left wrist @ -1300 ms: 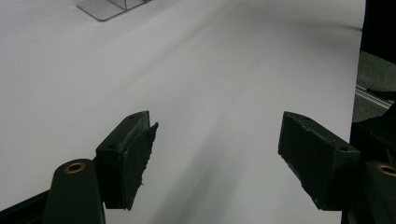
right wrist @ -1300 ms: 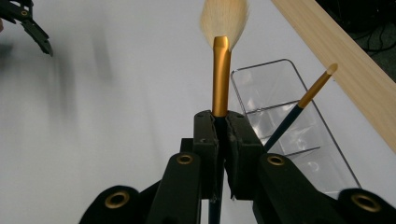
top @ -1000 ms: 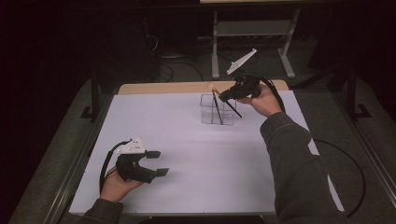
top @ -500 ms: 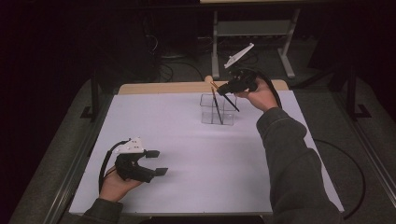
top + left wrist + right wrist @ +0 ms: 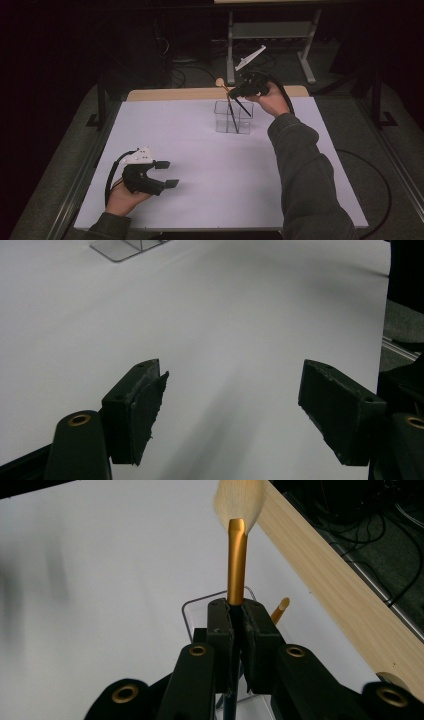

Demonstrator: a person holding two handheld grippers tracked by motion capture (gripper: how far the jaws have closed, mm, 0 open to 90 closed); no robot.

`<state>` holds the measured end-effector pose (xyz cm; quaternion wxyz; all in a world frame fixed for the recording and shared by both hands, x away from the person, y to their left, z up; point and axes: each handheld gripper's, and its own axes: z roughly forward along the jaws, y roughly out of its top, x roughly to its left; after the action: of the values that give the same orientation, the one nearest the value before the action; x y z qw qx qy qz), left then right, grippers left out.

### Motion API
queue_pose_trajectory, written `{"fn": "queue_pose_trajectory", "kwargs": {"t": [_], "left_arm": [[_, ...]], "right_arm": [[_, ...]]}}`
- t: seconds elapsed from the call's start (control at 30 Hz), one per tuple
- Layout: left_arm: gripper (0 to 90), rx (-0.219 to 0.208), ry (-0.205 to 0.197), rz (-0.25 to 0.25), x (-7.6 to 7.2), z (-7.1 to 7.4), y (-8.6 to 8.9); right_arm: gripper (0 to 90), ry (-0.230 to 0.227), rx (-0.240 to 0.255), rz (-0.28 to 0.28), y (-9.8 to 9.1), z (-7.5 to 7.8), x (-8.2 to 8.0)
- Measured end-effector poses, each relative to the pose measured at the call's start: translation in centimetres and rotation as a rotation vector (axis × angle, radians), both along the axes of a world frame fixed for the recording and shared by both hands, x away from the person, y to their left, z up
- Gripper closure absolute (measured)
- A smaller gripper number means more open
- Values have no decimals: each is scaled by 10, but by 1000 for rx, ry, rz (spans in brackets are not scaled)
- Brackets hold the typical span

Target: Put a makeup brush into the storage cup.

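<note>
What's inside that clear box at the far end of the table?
The clear box holds dark brush handles: the right gripper clamps a makeup brush over it, a second brush tip pokes out. The jaws hide the box's bottom.

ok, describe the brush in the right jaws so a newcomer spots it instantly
Start at the white table and find the clear holder near its far edge. The makeup brush slants out of it, clamped in the right gripper. Unlike the thin stick beside it, it has a gold ferrule and pale fluffy bristles.

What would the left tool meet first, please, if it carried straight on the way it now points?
Probably nothing soon: ahead of the left tool lies bare white table. The clear holder sits far off and to one side, so it looks likely to be missed.
</note>
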<state>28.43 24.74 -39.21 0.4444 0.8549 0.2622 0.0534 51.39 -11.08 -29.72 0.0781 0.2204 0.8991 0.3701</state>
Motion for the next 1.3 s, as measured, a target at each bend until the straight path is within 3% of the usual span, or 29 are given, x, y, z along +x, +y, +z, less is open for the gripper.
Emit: {"fn": "queue_pose_trajectory", "kwargs": {"t": [0.07,0.3,0.53,0.63,0.73,0.8,0.97,1.3], "left_arm": [[248,-13,9,5,-1,-2,-1],[248,-1,8,-5,-1,-2,-2],[247,7,2,-2,0,-2,0],[247,0,5,3,-1,-2,0],[247,4,4,1,-1,-2,0],[248,5,4,1,-1,-1,1],[248,3,6,6,-2,-1,2],[248,6,2,5,-2,-2,2]], "right_arm": [[829,7,1,-5,1,-3,3],[828,20,13,-36,2,-8,8],[829,1,1,-30,2,-13,11],[828,30,7,-55,3,-14,11],[829,29,10,-61,3,-15,12],[828,4,4,-42,1,-17,14],[827,41,16,-66,2,-19,13],[826,31,0,-59,2,-19,11]]}}
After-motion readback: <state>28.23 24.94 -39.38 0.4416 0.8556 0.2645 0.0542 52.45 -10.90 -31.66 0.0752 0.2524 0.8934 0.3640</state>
